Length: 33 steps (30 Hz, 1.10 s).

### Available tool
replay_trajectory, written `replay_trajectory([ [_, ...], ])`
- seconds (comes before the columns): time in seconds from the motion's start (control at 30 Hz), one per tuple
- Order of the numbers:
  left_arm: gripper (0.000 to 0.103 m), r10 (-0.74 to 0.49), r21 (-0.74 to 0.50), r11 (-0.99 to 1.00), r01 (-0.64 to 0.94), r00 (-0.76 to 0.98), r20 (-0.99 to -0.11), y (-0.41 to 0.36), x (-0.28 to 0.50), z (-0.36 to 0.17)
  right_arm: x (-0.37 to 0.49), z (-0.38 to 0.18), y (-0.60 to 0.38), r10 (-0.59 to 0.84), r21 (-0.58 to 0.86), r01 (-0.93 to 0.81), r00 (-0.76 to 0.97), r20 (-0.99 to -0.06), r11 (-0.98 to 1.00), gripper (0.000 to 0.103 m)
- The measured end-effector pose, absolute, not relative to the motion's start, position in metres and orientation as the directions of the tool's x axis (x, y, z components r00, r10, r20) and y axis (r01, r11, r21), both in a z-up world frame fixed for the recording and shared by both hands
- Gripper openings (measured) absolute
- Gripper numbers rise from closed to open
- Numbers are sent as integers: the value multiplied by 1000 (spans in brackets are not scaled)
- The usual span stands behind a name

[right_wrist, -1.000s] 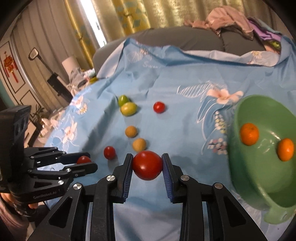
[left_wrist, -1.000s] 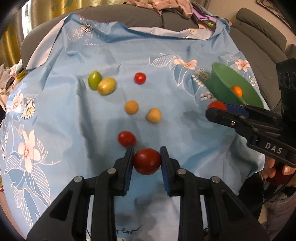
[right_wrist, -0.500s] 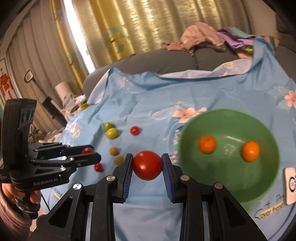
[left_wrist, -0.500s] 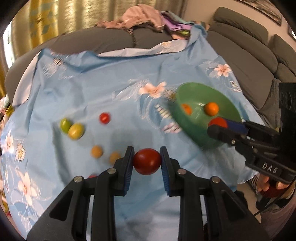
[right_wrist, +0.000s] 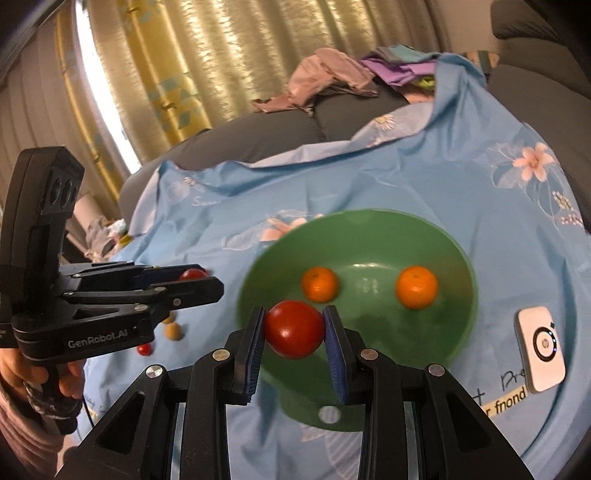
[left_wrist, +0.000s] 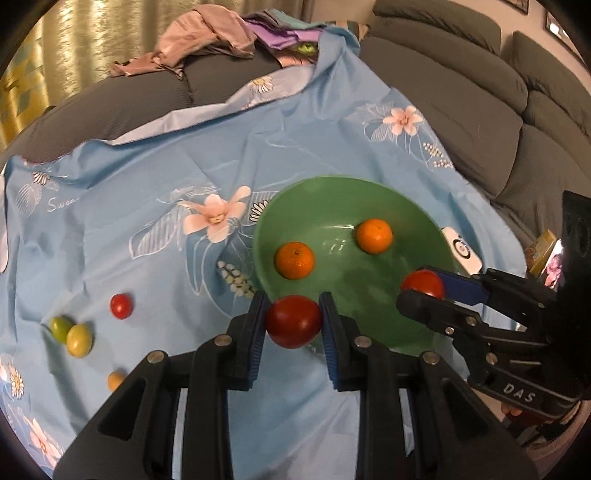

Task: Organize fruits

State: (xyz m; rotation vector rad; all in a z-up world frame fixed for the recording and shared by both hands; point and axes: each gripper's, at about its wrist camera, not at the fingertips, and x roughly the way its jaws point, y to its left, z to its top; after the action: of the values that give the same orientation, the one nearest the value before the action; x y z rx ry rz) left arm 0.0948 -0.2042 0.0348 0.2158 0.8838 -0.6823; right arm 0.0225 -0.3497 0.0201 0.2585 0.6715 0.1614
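My left gripper (left_wrist: 294, 322) is shut on a red tomato (left_wrist: 294, 320) and holds it at the near left rim of the green bowl (left_wrist: 332, 195). My right gripper (right_wrist: 294, 330) is shut on a second red tomato (right_wrist: 294, 328) over the bowl's (right_wrist: 454, 325) near rim; it also shows in the left wrist view (left_wrist: 421, 290). Two oranges (left_wrist: 294, 259) (left_wrist: 373, 235) lie in the bowl. On the blue cloth to the left lie a small red tomato (left_wrist: 121, 305), a green fruit (left_wrist: 60, 328), a yellow-green fruit (left_wrist: 78, 339) and a small orange-brown fruit (left_wrist: 116, 380).
A blue flowered cloth (left_wrist: 147, 184) covers the table. A white device (right_wrist: 541, 349) lies right of the bowl. A grey sofa (left_wrist: 480, 110) with heaped clothes (left_wrist: 207, 33) stands behind and to the right. Curtains (right_wrist: 221, 55) hang at the back.
Both grippers have carried their tomatoes to the right, from over the loose fruits to the green bowl. The bowl now sits right in front of both grippers.
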Motion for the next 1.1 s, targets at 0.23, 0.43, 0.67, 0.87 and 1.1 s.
replay_trajectory([
  [0.23, 28, -397, -44, 779, 626, 437, -807, -220, 106, 16, 32, 9, -356, 190, 262, -26, 755, -628, 965, 33],
  [0.43, 51, -370, -19, 792, 610, 456, -809, -219, 108, 14, 34, 5, -358, 157, 241, 4, 748, -645, 971, 34],
  [0.67, 78, -360, -19, 822, 570, 493, -792, -202, 102, 25, 29, 10, -360, 125, 228, 33, 755, -643, 973, 45],
  [0.87, 83, -336, -36, 856, 515, 503, -796, -162, 84, 23, 20, 16, -352, 135, 231, 22, 756, -641, 973, 46],
  [1.1, 83, -271, -43, 918, 393, 546, -793, -95, 61, 23, 7, 22, -338, 173, 239, -23, 758, -629, 971, 46],
])
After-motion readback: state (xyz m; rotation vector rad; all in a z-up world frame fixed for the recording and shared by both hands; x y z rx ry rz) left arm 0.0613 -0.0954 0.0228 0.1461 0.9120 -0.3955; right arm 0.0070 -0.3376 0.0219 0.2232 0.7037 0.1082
